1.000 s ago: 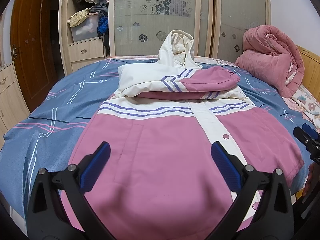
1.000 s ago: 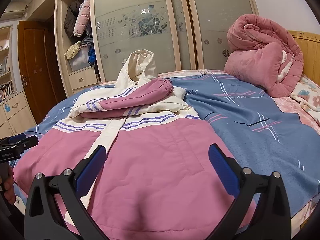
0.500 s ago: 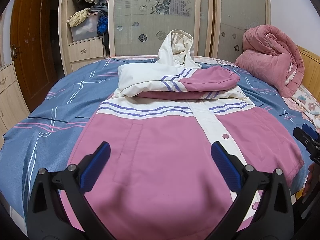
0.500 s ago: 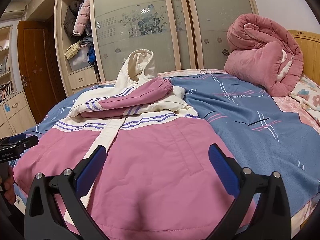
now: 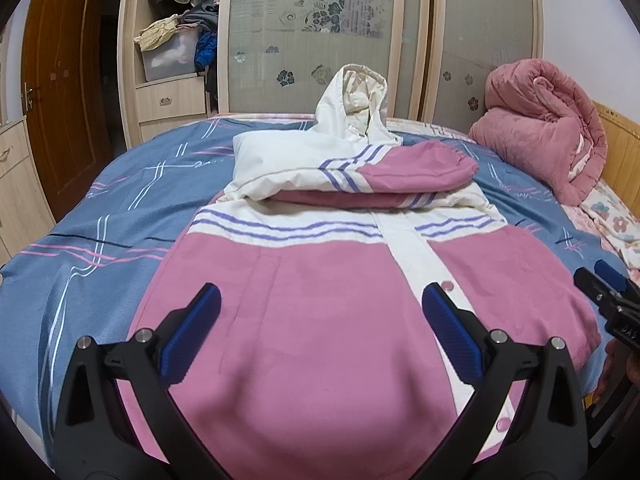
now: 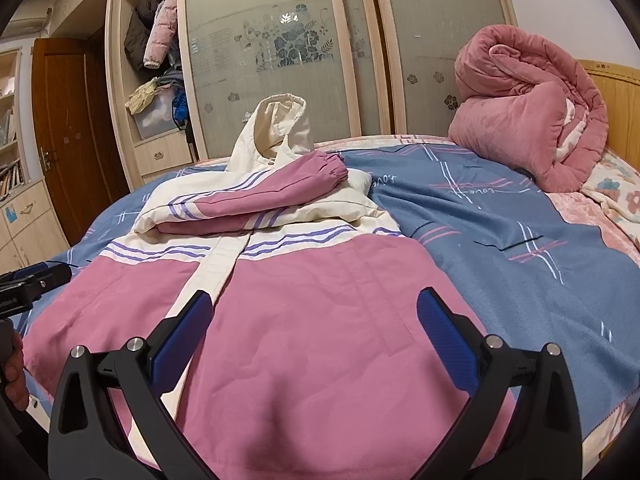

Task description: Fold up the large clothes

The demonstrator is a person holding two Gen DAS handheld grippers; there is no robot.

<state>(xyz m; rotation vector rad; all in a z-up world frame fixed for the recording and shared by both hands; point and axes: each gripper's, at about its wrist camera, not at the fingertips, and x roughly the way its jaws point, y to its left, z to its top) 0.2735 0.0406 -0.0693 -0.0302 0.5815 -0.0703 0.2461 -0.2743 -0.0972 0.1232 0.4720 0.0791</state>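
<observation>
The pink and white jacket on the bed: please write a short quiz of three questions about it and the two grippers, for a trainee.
1. True or false: both sleeves of the jacket are folded across its chest.
2. The left gripper and the right gripper are: A) both open, above the jacket's lower part; B) both shut on the hem; C) one open, one shut.
3. Fill in: the hood lies at the ___ end of the jacket, toward the wardrobe.

Key: 1 true; 2 A; 3 far.
</observation>
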